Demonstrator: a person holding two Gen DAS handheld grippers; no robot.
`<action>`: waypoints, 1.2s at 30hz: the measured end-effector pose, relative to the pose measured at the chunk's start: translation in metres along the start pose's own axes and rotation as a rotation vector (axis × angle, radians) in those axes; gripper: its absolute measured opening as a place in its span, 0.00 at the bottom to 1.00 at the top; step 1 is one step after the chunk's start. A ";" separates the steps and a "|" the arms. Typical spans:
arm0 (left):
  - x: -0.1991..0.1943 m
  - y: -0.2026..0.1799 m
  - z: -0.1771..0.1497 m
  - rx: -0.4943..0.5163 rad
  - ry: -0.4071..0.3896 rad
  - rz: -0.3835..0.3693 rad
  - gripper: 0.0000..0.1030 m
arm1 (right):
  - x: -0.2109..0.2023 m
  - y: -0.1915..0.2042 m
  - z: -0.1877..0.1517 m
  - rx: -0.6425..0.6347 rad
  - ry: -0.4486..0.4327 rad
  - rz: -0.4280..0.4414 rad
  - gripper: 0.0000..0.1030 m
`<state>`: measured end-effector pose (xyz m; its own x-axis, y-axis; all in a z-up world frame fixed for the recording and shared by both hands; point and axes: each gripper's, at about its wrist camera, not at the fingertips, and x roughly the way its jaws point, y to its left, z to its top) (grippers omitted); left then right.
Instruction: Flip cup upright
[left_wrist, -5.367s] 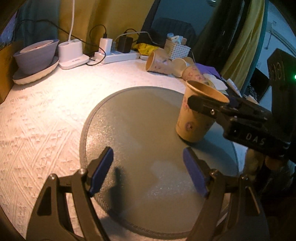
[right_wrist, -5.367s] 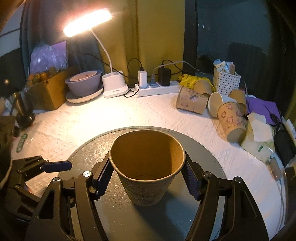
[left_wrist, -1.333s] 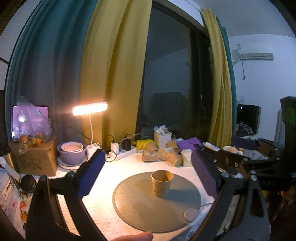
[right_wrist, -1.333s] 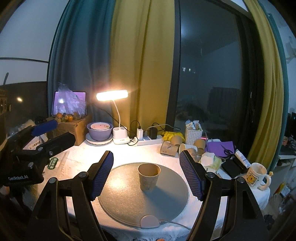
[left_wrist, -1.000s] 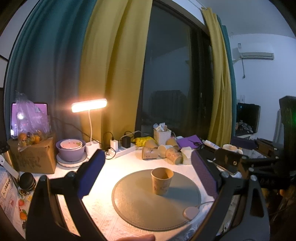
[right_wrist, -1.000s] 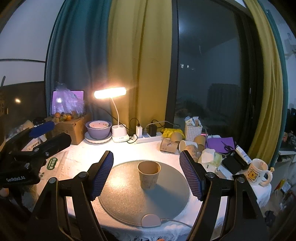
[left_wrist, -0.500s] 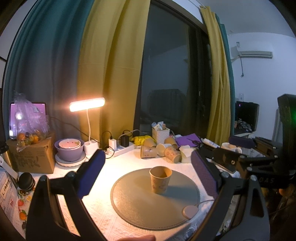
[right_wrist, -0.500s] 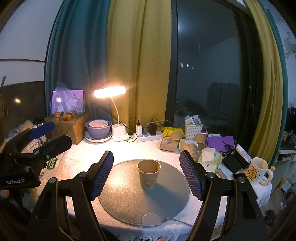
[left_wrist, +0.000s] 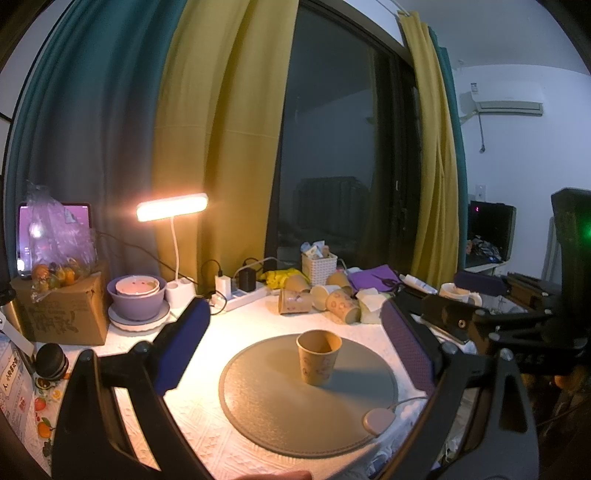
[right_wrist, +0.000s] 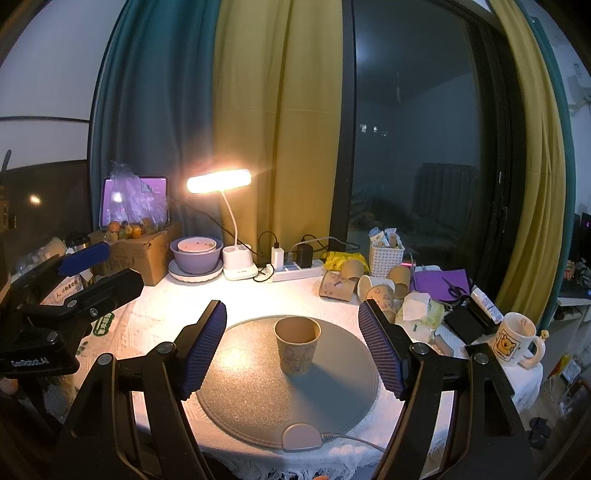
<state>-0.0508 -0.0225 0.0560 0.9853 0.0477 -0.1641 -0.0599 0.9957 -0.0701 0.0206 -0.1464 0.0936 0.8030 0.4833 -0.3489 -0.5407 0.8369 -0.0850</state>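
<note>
A brown paper cup (left_wrist: 318, 357) (right_wrist: 297, 345) stands upright, mouth up, on the round grey mat (left_wrist: 266, 413) (right_wrist: 240, 398) in the middle of the table. My left gripper (left_wrist: 295, 354) is open and empty, held back from the table, well short of the cup. My right gripper (right_wrist: 295, 347) is open and empty, also pulled back from the cup. The right gripper shows at the right edge of the left wrist view (left_wrist: 491, 314); the left gripper shows at the left edge of the right wrist view (right_wrist: 66, 288).
Several paper cups (right_wrist: 369, 284) lie on their sides at the back right by a white basket (right_wrist: 386, 258). A lit desk lamp (right_wrist: 219, 182), purple bowls (right_wrist: 195, 254), a power strip (right_wrist: 295, 271), a cardboard box (right_wrist: 140, 254) and a mug (right_wrist: 513, 339) ring the mat.
Both grippers let go of the cup and drew far back and up from the table. In the last second the views barely shifted; the cup stays upright.
</note>
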 end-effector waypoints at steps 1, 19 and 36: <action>0.000 0.000 0.000 0.001 0.000 -0.002 0.92 | 0.000 0.000 0.000 0.000 -0.001 0.001 0.75; 0.000 -0.002 -0.003 -0.001 0.009 -0.001 0.92 | 0.000 -0.001 0.001 0.000 0.000 -0.002 0.75; 0.002 0.005 -0.001 -0.001 0.008 -0.001 0.92 | -0.004 -0.002 -0.006 0.003 0.000 -0.013 0.75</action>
<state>-0.0497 -0.0178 0.0547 0.9841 0.0457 -0.1717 -0.0587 0.9957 -0.0714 0.0174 -0.1518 0.0899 0.8102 0.4721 -0.3475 -0.5291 0.8441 -0.0868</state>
